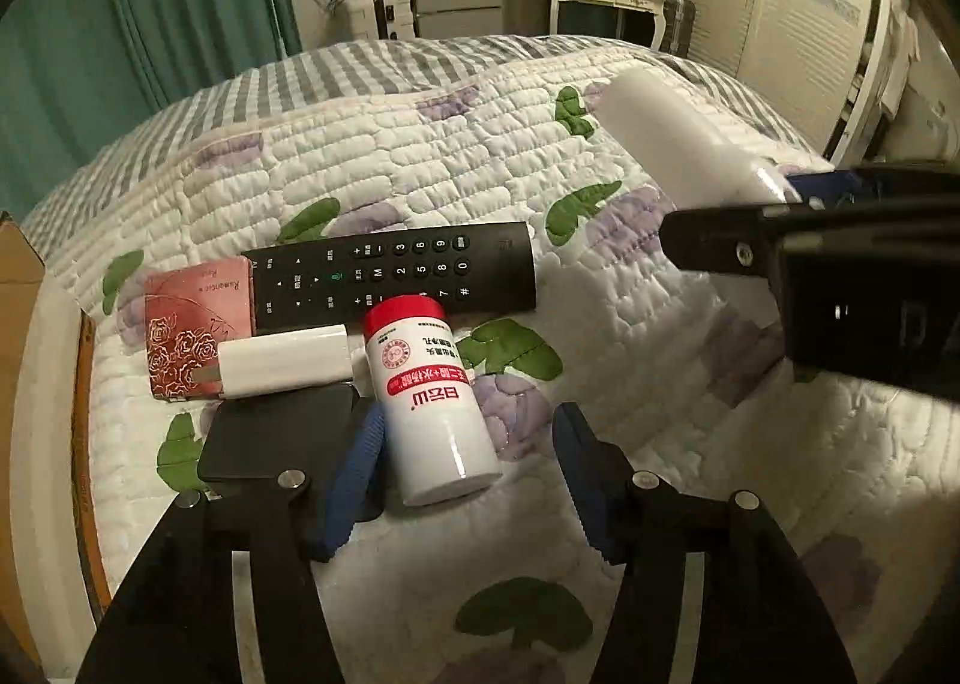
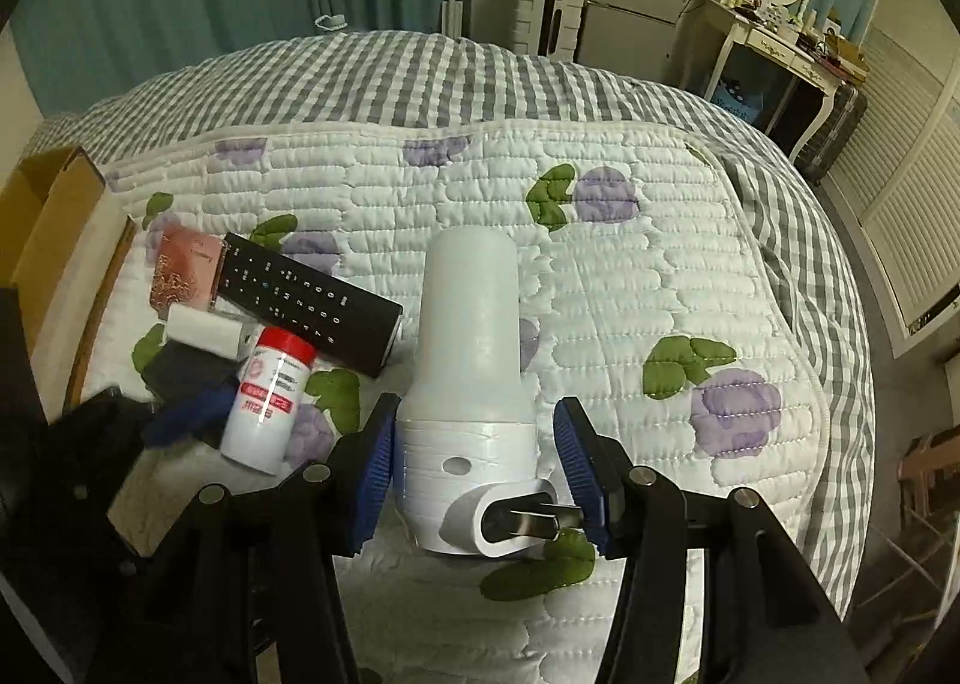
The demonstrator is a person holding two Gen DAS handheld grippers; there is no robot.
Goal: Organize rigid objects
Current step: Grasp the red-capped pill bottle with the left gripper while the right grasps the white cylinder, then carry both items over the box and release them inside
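Observation:
On the quilted bed lie a black remote (image 1: 393, 270), a pink rose-printed box (image 1: 195, 333), a white charger block (image 1: 285, 360), a black square object (image 1: 273, 441) and a white bottle with a red cap (image 1: 429, 402). My left gripper (image 1: 468, 474) is open, its fingers either side of the bottle's base. My right gripper (image 2: 477, 468) is shut on a white plug-in device (image 2: 471, 384) with metal prongs and holds it above the quilt. That device (image 1: 672, 144) shows at the right of the left wrist view. The same group of objects lies at the left of the right wrist view, bottle (image 2: 267, 402) nearest.
A cardboard box (image 2: 45, 228) stands at the bed's left edge. The floral quilt (image 2: 660, 294) stretches to the right over a grey checked blanket. A small fridge (image 2: 630, 24), a white dressing table (image 2: 774, 42) and teal curtains stand beyond the bed.

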